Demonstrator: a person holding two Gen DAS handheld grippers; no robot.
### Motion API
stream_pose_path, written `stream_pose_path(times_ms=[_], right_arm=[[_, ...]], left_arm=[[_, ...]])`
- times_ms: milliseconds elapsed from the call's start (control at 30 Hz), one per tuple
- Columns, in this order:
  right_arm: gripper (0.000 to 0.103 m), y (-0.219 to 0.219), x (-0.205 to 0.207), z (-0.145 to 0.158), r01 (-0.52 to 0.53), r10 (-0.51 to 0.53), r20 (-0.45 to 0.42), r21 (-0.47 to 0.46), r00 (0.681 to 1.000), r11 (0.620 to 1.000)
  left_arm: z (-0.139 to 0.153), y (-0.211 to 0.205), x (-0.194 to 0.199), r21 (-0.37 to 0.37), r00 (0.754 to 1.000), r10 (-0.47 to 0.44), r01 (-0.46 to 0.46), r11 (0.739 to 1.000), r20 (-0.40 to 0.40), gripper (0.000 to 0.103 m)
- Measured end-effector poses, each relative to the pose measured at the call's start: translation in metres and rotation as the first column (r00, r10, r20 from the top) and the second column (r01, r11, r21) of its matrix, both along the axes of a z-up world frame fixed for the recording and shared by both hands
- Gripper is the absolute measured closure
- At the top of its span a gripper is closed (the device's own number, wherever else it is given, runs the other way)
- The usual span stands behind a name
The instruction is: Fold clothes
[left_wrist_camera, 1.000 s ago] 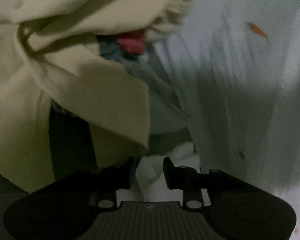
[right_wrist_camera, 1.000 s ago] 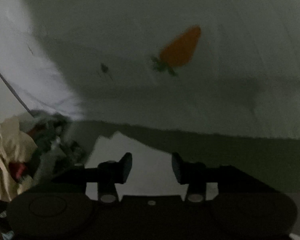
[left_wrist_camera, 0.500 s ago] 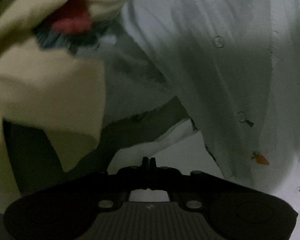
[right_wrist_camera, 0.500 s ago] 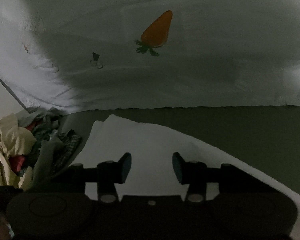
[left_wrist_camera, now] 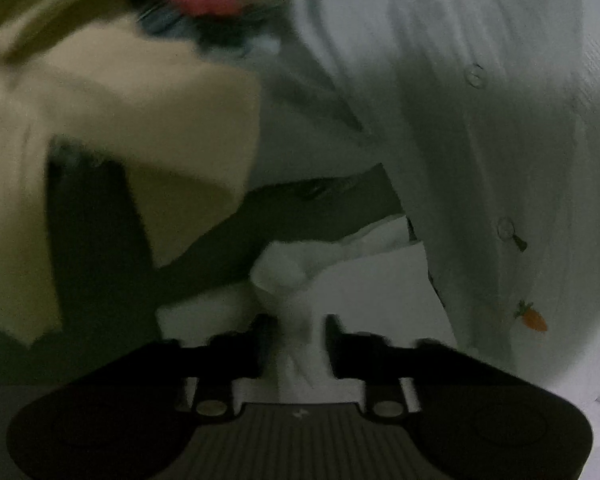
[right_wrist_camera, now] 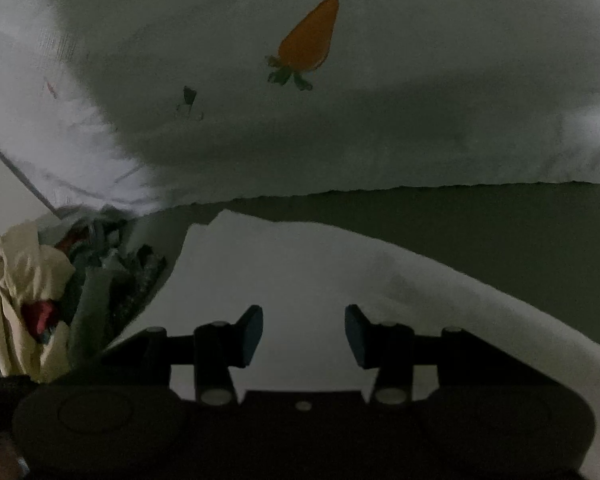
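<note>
A white shirt (left_wrist_camera: 480, 160) with buttons and small orange carrots fills the right of the left wrist view. Below it lies a plain white cloth (left_wrist_camera: 284, 272), bunched into a ridge. That ridge runs between the fingers of my left gripper (left_wrist_camera: 298, 332), which pinch it while the jaws are opening slightly. In the right wrist view the carrot shirt (right_wrist_camera: 380, 120) spreads across the top. My right gripper (right_wrist_camera: 304, 332) hovers open above the white cloth (right_wrist_camera: 300, 264), with nothing between its fingers.
A pile of other clothes (right_wrist_camera: 28, 280), cream, red and checked, sits at the left. In the left wrist view its cream garment (left_wrist_camera: 120, 120) looms close at the upper left. A dark surface (right_wrist_camera: 500, 232) shows between the shirt and the white cloth.
My left gripper went from open to fully shut, and now shows a small gap filled by a bunch of white cloth. The right gripper stayed open and hardly moved.
</note>
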State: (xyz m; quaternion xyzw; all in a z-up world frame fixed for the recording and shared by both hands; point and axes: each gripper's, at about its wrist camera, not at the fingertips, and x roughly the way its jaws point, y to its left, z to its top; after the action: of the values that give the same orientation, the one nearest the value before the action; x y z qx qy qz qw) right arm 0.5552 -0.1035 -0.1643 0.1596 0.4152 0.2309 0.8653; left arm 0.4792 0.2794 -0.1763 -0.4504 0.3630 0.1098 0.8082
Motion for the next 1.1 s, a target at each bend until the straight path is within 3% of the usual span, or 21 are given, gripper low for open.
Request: stream_pose_path(times_ms=[233, 333, 467, 600, 767, 867, 933, 967, 1000, 1100], right_arm=[[0.056, -0.008, -0.009, 0.0, 0.008, -0.008, -0.005, -0.02, 1.0, 1.0], [0.056, -0.016, -0.014, -0.002, 0.032, -0.032, -0.017, -0.001, 0.999, 0.999], [0.056, -0.023, -0.024, -0.001, 0.06, -0.06, -0.019, -0.003, 0.998, 0.998], [0.056, -0.032, -0.037, 0.002, 0.091, -0.09, -0.021, 0.012, 0.996, 0.996], [0.056, -0.046, -0.058, 0.001, 0.14, -0.139, -0.041, 0.03, 0.989, 0.99], [0.055, -0.055, -0.071, 0.001, 0.171, -0.168, -0.063, 0.045, 0.984, 0.984], [0.055, -0.06, -0.08, 0.003, 0.184, -0.181, -0.068, 0.043, 0.981, 0.982], [0.055, -0.061, -0.084, 0.005, 0.185, -0.183, -0.065, 0.037, 0.981, 0.982], [0.055, -0.062, -0.088, 0.007, 0.186, -0.184, -0.062, 0.031, 0.981, 0.982], [0.055, -0.067, -0.098, 0.012, 0.193, -0.192, -0.056, 0.017, 0.98, 0.981]], left_arm=[[0.037, -0.002, 0.027, 0.224, 0.996, -0.05, 0.032, 0.974, 0.075, 0.097], [0.037, 0.006, 0.039, 0.234, 0.996, -0.056, 0.037, 0.971, 0.074, 0.097], [0.04, 0.008, 0.04, 0.23, 0.998, 0.005, -0.019, 0.973, 0.059, 0.095], [0.037, 0.007, 0.017, 0.203, 0.999, -0.01, 0.002, 0.979, 0.037, 0.064], [0.013, 0.002, 0.002, 0.108, 1.0, -0.011, 0.011, 0.994, -0.002, 0.061], [0.003, -0.006, 0.007, 0.155, 0.999, -0.036, 0.041, 0.987, -0.033, 0.058], [0.0, -0.009, 0.007, 0.183, 1.0, -0.02, 0.023, 0.983, -0.015, 0.063], [-0.001, -0.009, 0.005, 0.186, 1.0, -0.004, 0.004, 0.983, -0.004, 0.092], [0.0, -0.008, 0.002, 0.176, 1.0, 0.011, -0.012, 0.984, 0.003, 0.103], [0.011, -0.005, -0.009, 0.153, 0.998, 0.031, -0.039, 0.988, 0.051, 0.103]])
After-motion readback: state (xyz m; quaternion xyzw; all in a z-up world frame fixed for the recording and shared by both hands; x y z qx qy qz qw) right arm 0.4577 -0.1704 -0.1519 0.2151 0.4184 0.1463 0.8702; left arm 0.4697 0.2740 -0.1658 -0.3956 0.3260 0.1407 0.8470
